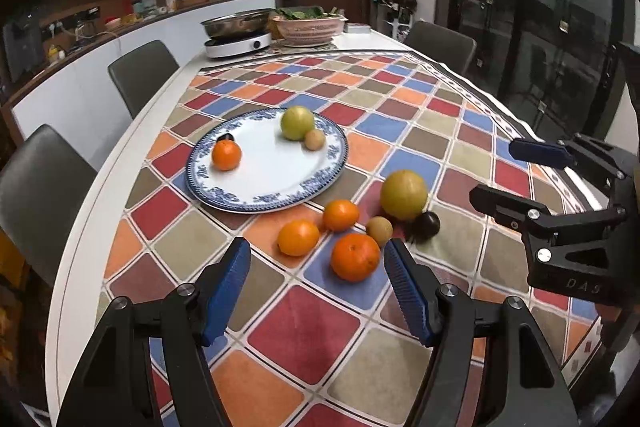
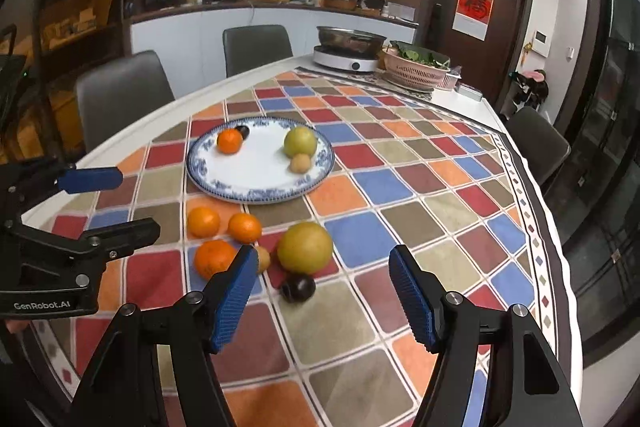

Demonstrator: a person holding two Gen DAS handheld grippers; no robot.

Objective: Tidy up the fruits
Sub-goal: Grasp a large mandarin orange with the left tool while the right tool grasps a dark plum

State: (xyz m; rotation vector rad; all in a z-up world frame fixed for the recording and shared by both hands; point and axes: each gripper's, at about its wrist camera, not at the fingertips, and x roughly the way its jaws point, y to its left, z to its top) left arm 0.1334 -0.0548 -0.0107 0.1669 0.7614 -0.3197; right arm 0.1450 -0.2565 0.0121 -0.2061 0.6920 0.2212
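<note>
A blue-rimmed white plate (image 1: 264, 183) (image 2: 256, 183) holds an orange (image 1: 226, 155), a dark plum (image 1: 227, 137), a green-yellow apple (image 1: 297, 123) and a small brown fruit (image 1: 315, 139). On the checked cloth in front of it lie three oranges (image 1: 355, 257) (image 1: 298, 237) (image 1: 341, 214), a large yellow fruit (image 1: 403, 194) (image 2: 305, 247), a small brown fruit (image 1: 379, 230) and a dark plum (image 1: 426, 225) (image 2: 297, 288). My left gripper (image 1: 318, 279) is open and empty, just short of the nearest orange. My right gripper (image 2: 323, 291) is open and empty, above the plum.
An induction cooker with a steel pan (image 1: 238, 31) and a pink basket of greens (image 1: 308, 25) stand at the table's far end. Grey chairs (image 1: 142, 75) line the left side and one chair (image 1: 440, 45) stands at the right. The table edge curves close on the left.
</note>
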